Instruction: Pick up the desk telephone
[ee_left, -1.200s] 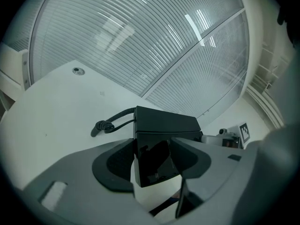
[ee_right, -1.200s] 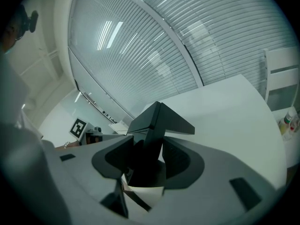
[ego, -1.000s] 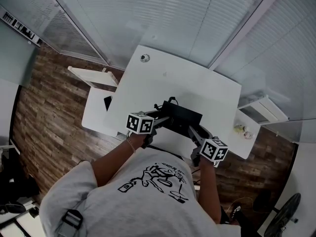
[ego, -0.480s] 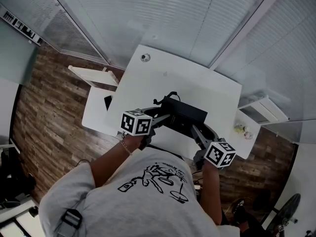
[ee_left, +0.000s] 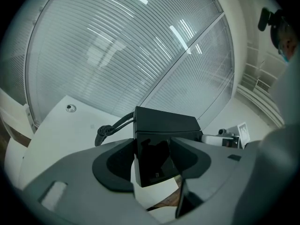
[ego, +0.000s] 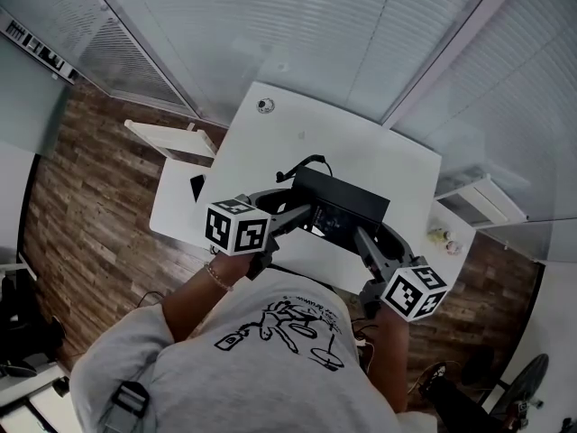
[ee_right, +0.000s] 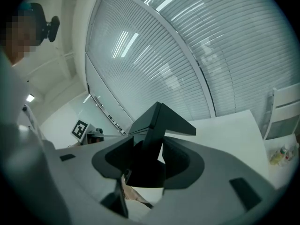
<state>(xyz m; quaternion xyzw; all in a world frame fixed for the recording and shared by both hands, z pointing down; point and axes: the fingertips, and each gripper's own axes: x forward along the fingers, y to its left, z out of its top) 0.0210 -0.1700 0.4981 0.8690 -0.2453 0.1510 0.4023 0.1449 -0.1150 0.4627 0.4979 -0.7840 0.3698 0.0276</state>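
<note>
The black desk telephone (ego: 341,202) hangs in the air above the white table (ego: 361,147), its coiled cord (ego: 302,164) trailing off its far left corner. My left gripper (ego: 306,215) is shut on the telephone's (ee_left: 161,139) left end, my right gripper (ego: 357,233) on its right end. In the left gripper view both jaws press the black body and the cord (ee_left: 110,129) loops away to the left. In the right gripper view the telephone (ee_right: 157,125) stands tilted between the closed jaws.
A small round grommet (ego: 263,105) sits at the table's far left corner. A low white side table (ego: 176,197) with a dark phone-like item (ego: 196,188) stands to the left. A white shelf (ego: 478,201) and small bottles (ego: 444,237) are at right. Window blinds run behind.
Both grippers have lifted the telephone off the table and drawn it upward; the marker cubes moved apart and nearer the camera, and the cord has risen with it.
</note>
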